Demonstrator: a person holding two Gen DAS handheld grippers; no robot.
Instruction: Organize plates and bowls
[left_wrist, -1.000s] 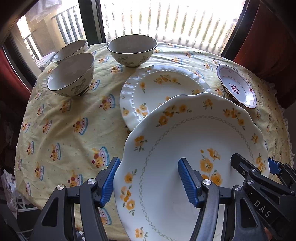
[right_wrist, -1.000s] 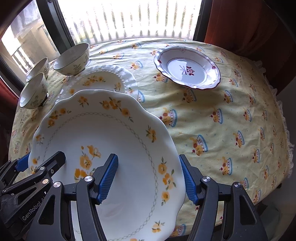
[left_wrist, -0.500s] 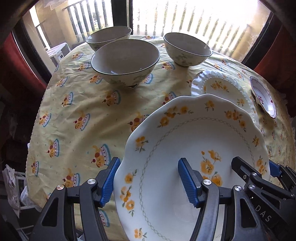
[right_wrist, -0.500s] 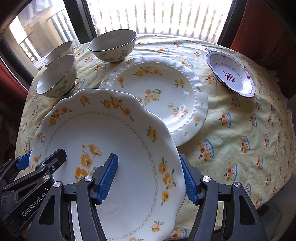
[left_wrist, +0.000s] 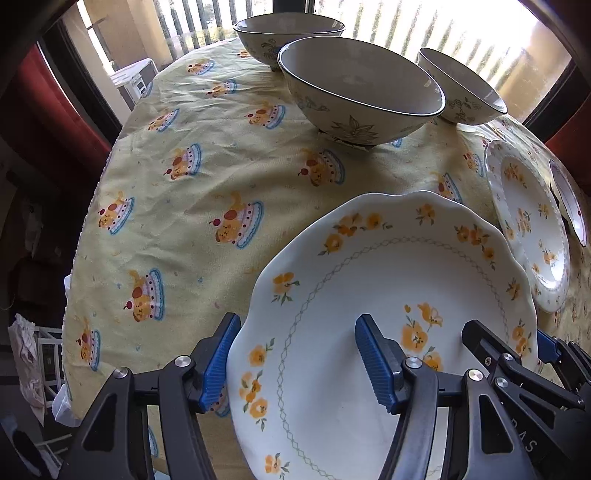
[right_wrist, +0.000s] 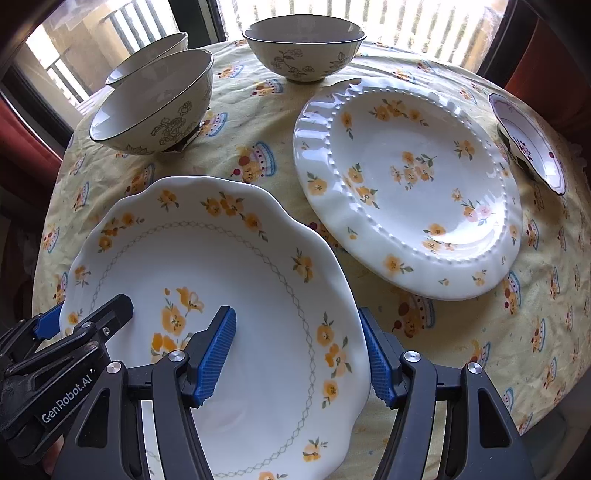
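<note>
Left wrist: left gripper (left_wrist: 297, 360) pinching left rim of scalloped white plate with orange flowers (left_wrist: 388, 280), held above yellow cupcake-print tablecloth (left_wrist: 207, 173); three grey-white ceramic bowls (left_wrist: 360, 94) beyond

Right wrist: right gripper (right_wrist: 299, 356) pinching same plate's right rim; beaded white floral plate (right_wrist: 410, 184) alongside

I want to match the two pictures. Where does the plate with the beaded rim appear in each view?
Left wrist view: beaded plate at the right edge, beyond the scalloped plate.
Right wrist view: beaded plate right of centre, lying on the tablecloth.
Shared landmark: the scalloped plate, held by both grippers.
</note>
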